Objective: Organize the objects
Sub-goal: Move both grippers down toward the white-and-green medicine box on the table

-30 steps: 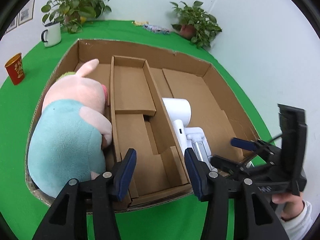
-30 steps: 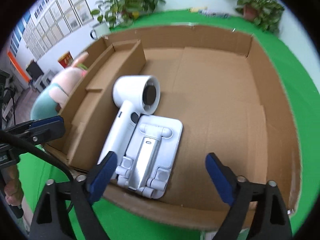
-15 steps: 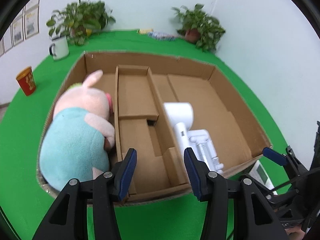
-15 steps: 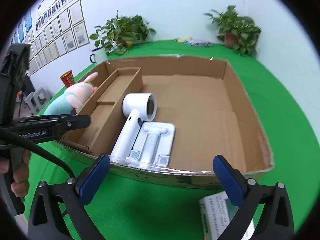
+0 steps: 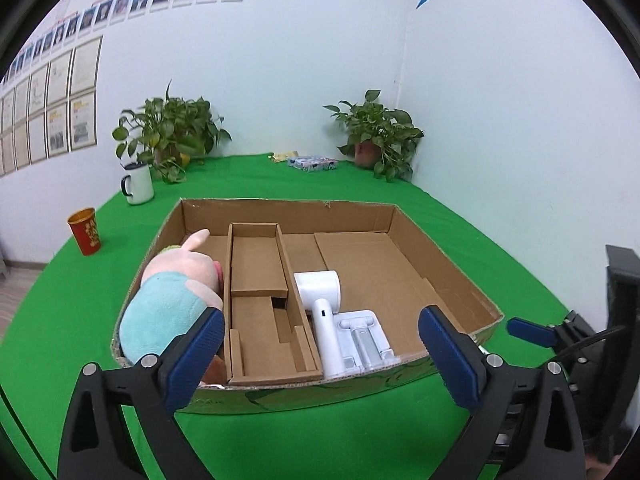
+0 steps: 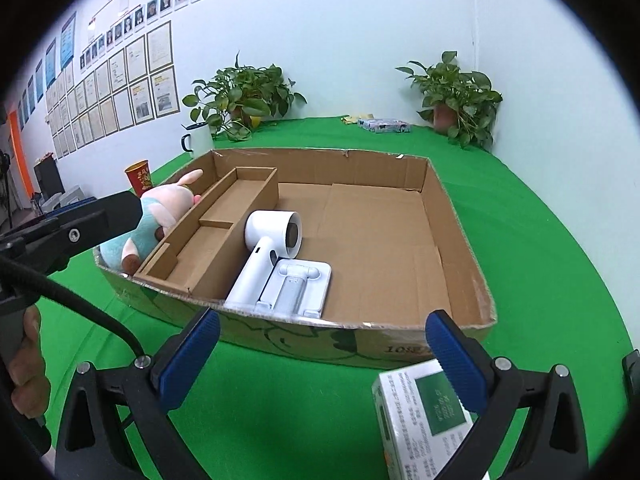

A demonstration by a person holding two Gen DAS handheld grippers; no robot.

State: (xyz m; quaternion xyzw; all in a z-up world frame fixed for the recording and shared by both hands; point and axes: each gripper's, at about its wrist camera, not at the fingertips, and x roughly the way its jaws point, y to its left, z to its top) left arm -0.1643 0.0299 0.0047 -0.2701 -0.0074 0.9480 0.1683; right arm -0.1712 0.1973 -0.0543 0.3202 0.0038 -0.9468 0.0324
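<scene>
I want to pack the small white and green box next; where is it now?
In the right wrist view the small white and green box lies on the green tabletop, outside the cardboard tray, just before its near right corner.

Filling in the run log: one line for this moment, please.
left gripper: open, empty | right gripper: open, above carton | box: toy, dryer, stand

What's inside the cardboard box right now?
In the cardboard box: a plush pig, a white hair dryer and a white stand. The pig hides the floor beneath it.
</scene>
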